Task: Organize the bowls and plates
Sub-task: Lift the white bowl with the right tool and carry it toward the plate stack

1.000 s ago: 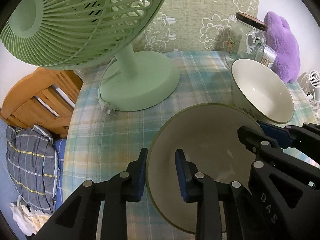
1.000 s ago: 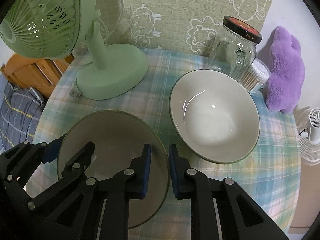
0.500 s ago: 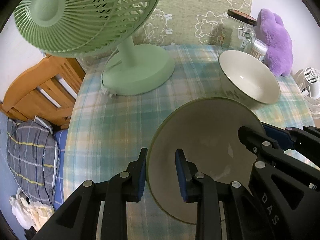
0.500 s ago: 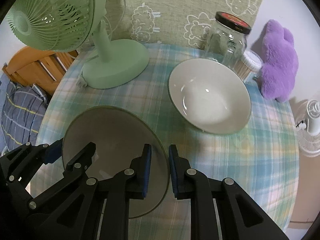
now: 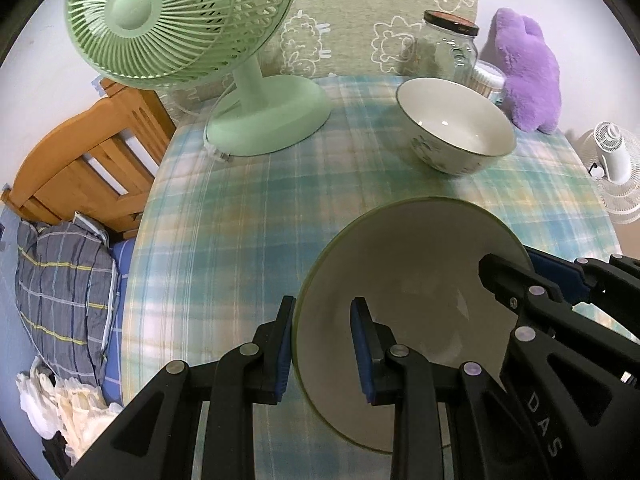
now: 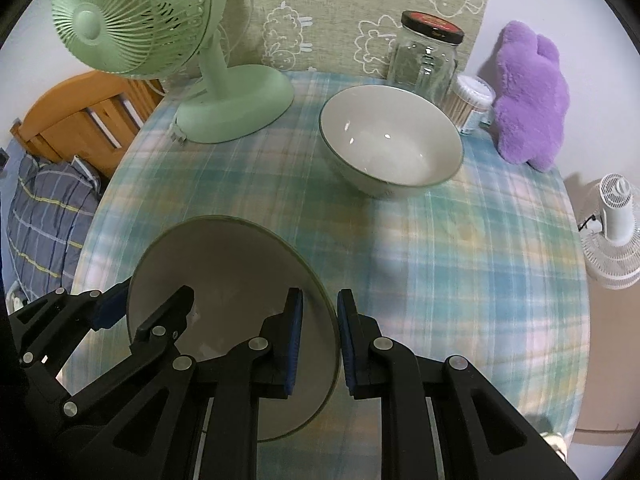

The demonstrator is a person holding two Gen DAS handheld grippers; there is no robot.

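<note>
Left gripper (image 5: 322,346): its two blue-padded fingers clamp the left rim of a large bowl (image 5: 416,280), one pad outside the wall and one inside. Right gripper (image 6: 319,338): clenched on the opposite rim of the same bowl, again with one pad on each side of the wall. Each gripper appears in the other's view, at the far edge of the bowl.

Large bowl: pale inside, thin green line along the lip, held between the two grippers at the near edge of the table (image 6: 460,248). Whether its base touches the cloth cannot be told.

Second bowl (image 6: 390,146): white inside, same green-edged rim, printed pattern on the outer wall. It stands upright on the checked tablecloth farther back, well apart from the held bowl.

Behind the second bowl: a glass jar (image 6: 424,58) with a dark lid, and just beside it a clear tub of cotton swabs (image 6: 472,104). A purple plush toy (image 6: 528,96) sits to their right.

Back left of the table: a green desk fan (image 5: 180,20) on a round base. Beyond the table edge, left: a wooden bed frame (image 5: 84,168).
</note>
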